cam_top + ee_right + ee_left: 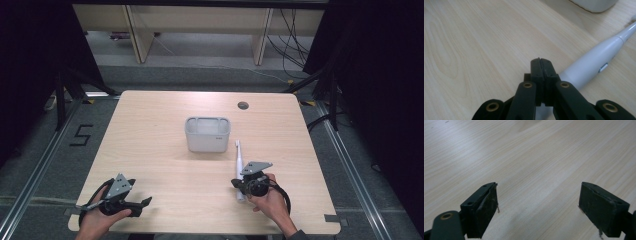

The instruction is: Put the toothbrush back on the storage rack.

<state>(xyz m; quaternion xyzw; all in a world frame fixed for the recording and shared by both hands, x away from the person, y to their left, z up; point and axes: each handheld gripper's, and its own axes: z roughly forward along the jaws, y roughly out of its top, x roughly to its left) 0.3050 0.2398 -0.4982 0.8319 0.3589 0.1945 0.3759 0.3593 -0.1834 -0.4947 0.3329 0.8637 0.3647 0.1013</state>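
Observation:
A white electric toothbrush [239, 167] lies flat on the wooden table [150, 130], its head pointing toward a white rectangular container [207, 134] at the table's middle. My right gripper [234, 183] hovers over the handle end, jaws pointing left. In the right gripper view the right gripper [539, 61] has its jaws pressed together with nothing between them, and the toothbrush [596, 62] runs off to the upper right just behind the tips. My left gripper [146, 204] rests near the front left corner. In its own view the left gripper [537, 205] stands wide open over bare wood.
A round cable hole [243, 105] sits in the table behind the container. The container's corner [594, 5] shows at the top of the right gripper view. Floor rails, cables and desk legs lie beyond the table's far edge.

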